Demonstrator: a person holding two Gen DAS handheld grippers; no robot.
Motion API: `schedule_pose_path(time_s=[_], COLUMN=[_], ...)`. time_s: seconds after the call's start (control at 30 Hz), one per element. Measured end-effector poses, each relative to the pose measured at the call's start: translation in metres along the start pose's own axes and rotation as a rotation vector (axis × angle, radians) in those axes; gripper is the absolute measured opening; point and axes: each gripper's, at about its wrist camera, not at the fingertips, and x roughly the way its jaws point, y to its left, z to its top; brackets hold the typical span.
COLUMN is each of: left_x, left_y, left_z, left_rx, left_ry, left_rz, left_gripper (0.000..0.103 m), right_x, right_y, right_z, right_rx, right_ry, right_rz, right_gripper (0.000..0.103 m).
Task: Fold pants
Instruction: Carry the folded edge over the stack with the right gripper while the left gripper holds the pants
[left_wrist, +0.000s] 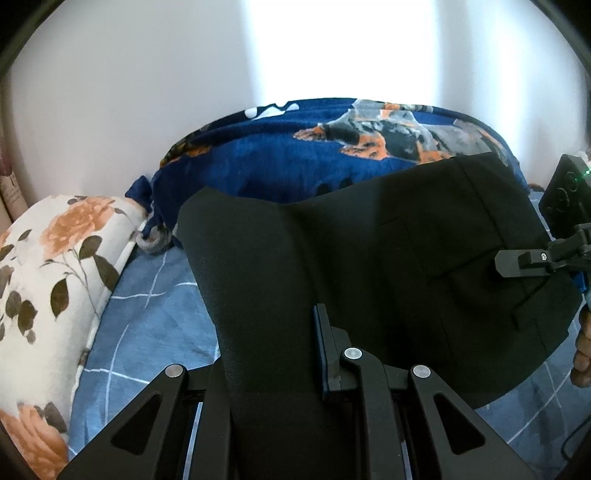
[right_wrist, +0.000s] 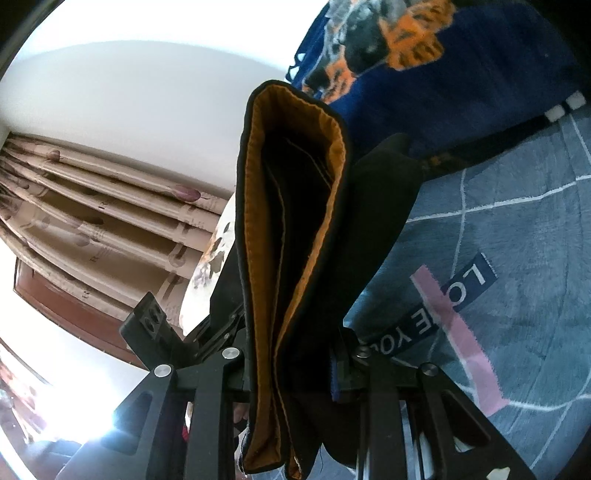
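Pants (left_wrist: 369, 258) drape over left tongs (left_wrist: 295, 350), hiding one finger.

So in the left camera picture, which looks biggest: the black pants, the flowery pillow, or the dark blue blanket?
1. Black pants, largest, though nearness to the camera inflates them.
2. Dark blue blanket and flowery pillow: they look alike in size, so unranked.

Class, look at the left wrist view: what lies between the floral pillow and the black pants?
A bare strip of blue checked bedsheet separates the floral pillow from the black pants, seen in the left wrist view.
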Motion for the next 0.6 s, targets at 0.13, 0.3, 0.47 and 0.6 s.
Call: schedule_pose_path(time_s=[0.13, 0.3, 0.47, 0.6], left_x=[0.010, 0.021, 0.028, 0.033], left_y=[0.002, 0.006, 0.009, 0.012], left_z=[-0.004, -0.008, -0.013, -0.018], left_rx=[-0.009, -0.028, -0.045, -0.061], left_ry=[0.017, 0.030, 0.040, 0.048], left_rz=[-0.002, 0.000, 0.008, 0.013], left_gripper=[0.017, 0.017, 0.018, 0.020], right_x=[0.007, 0.013, 0.012, 0.012], right_y=[-0.008, -0.016, -0.027, -0.038], right_z=[0.005, 0.010, 0.013, 0.014], right_rx=[0.015, 0.035, 0.049, 0.066], right_ry=[0.005, 0.003, -0.004, -0.007], right_rz=[-0.009, -0.011, -0.017, -0.030], right_gripper=[0.024, 0.024, 0.024, 0.024])
